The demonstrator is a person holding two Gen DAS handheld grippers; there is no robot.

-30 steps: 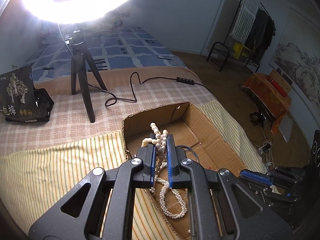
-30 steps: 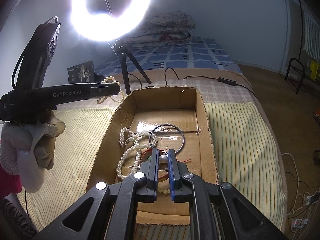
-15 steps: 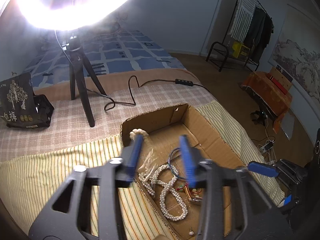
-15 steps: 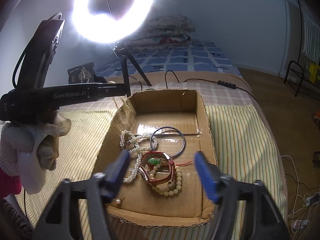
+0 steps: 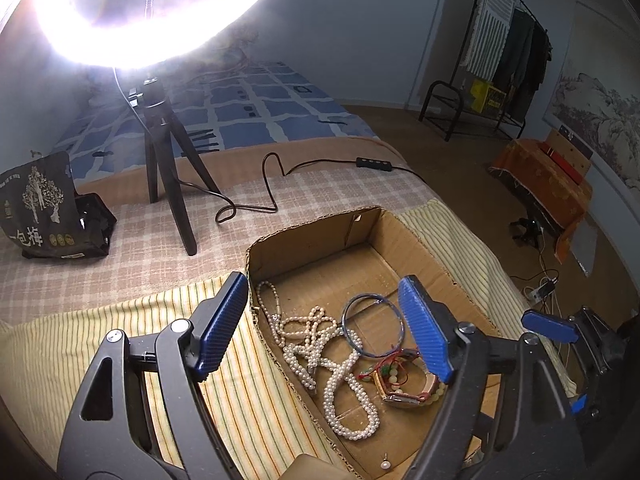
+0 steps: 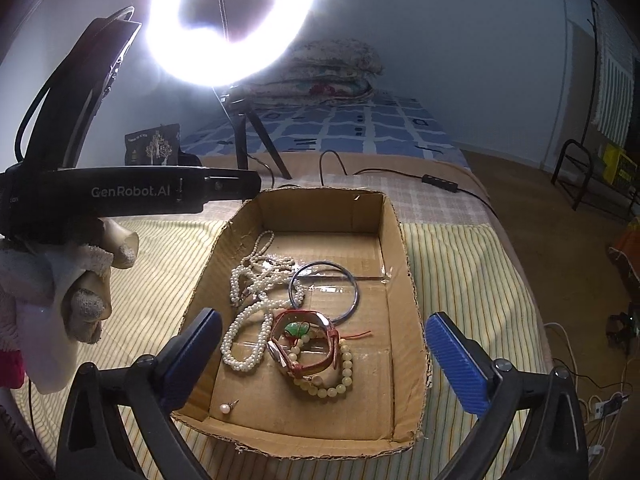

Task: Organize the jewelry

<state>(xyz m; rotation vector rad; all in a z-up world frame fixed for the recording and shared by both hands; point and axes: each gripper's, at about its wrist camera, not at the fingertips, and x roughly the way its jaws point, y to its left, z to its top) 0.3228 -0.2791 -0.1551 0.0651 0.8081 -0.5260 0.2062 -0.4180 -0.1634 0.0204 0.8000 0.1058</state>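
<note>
Gaping wide, both the left gripper [image 5: 324, 328] and right gripper [image 6: 324, 360] (each empty) hover above the box [image 6: 396, 240].

We see a bed [image 6: 472, 280] carrying everything here. A yellow striped cloth [image 6: 460, 264] covers its near part, and a checked blanket [image 5: 120, 248] lies beyond that. On the striped cloth sits an open cardboard box [image 6: 400, 248]. On the checked blanket stand the black tripod [image 5: 168, 184] of a ring light, a dark printed bag [image 5: 40, 208] to its left, and a black cable [image 5: 256, 200] with an inline switch, looping toward the box.
</note>
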